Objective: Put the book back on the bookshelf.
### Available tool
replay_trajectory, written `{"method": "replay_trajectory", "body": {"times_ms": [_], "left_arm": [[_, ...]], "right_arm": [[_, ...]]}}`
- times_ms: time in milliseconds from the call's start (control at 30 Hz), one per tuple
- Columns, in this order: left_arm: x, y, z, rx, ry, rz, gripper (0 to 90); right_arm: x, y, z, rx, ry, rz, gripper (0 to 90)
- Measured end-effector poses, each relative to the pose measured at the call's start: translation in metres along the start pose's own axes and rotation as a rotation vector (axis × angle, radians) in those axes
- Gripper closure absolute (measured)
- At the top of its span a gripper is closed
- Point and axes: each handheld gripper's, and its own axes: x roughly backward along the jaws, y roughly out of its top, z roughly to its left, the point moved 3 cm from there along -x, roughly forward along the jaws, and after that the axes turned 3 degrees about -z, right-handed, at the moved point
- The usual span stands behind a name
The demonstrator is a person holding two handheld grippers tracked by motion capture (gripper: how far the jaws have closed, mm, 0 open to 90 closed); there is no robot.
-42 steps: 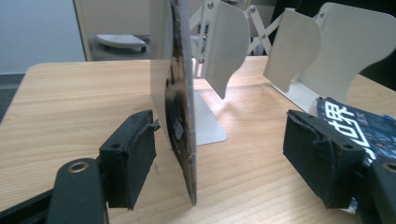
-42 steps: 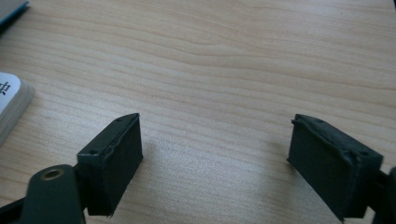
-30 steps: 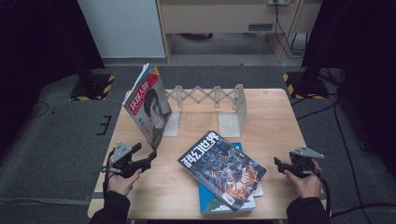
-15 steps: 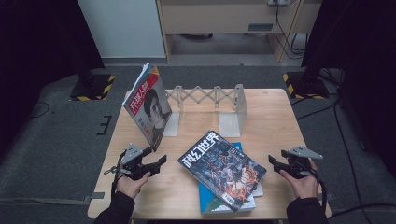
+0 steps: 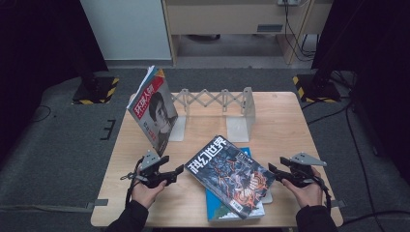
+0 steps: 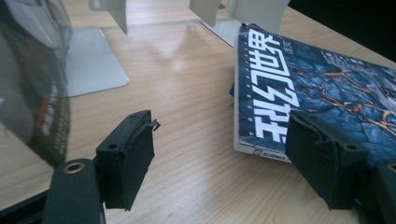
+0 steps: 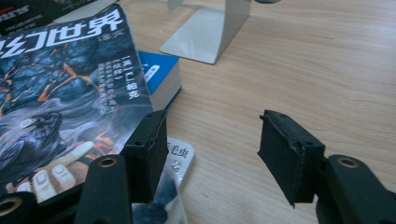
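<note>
The dark magazine lay at lower centre of the table, atop a blue book. The left gripper, unclenched, sat just left of it; the right gripper, just closing on nothing, just right.

Your two forearms enter from the near edge of the table, dark sleeves showing at the wrists. Your left hand grips the left gripper, pointed toward your right, its jaws standing apart with nothing between the pads. Your right hand grips the right gripper, pointed toward your left. Its jaws have just been closing but remain apart, nothing pressed between them. A cable trails from each gripper.
</note>
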Motion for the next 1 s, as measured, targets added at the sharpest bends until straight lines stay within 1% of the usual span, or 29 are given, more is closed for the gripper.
{"method": "replay_trajectory", "body": {"times_ms": [133,167,200,267,300,333,367,467,533,667,700,733,767,967,1000], "left_arm": [[-0.004,-0.001,-0.003,-0.003,-0.007,0.015,23.4],[-0.007,-0.002,-0.005,0.014,-0.024,0.014,23.3],[-0.008,-0.002,-0.006,0.022,-0.033,0.015,23.3],[-0.009,-0.002,-0.007,0.027,-0.036,0.016,23.4],[-0.011,-0.003,-0.008,0.031,-0.04,0.018,23.4],[-0.014,-0.004,-0.009,0.042,-0.052,0.029,23.4],[-0.016,-0.005,-0.01,0.045,-0.056,0.031,23.4],[-0.019,-0.005,-0.012,0.041,-0.063,0.037,23.4],[-0.025,-0.006,-0.016,0.039,-0.077,0.046,23.4],[-0.03,-0.008,-0.02,0.028,-0.09,0.062,23.3],[-0.034,-0.009,-0.022,0.029,-0.104,0.067,22.4],[-0.034,-0.009,-0.022,0.029,-0.104,0.067,22.5],[-0.037,-0.009,-0.023,0.045,-0.121,0.067,22.4],[-0.041,-0.01,-0.02,0.063,-0.14,0.063,19.6],[-0.041,-0.011,-0.019,0.066,-0.145,0.061,19.4]], "right_arm": [[-0.003,-0.001,0.005,0.013,0.013,0.004,39.2],[-0.004,-0.002,0.008,0.016,0.025,0.009,38.2],[-0.005,-0.002,0.009,0.018,0.027,0.006,38.2],[-0.006,-0.002,0.01,0.018,0.031,0.005,37.8],[-0.007,-0.001,0.013,0.021,0.042,0.001,36.8],[-0.007,-0.001,0.014,0.016,0.047,0.003,36.2],[-0.008,-0.002,0.015,0.021,0.051,0.003,35.6],[-0.01,-0.002,0.018,0.024,0.06,0.008,33.7],[-0.011,-0.003,0.02,0.023,0.068,0.015,32.6],[-0.013,-0.004,0.022,0.021,0.08,0.015,31.5],[-0.013,-0.004,0.022,0.024,0.08,0.014,31.4],[-0.013,-0.004,0.022,0.024,0.08,0.014,31.4],[-0.014,-0.005,0.023,0.023,0.086,0.02,31.2],[-0.017,-0.006,0.026,0.019,0.097,0.03,30.3],[-0.017,-0.006,0.026,0.028,0.101,0.03,30.2]]}}
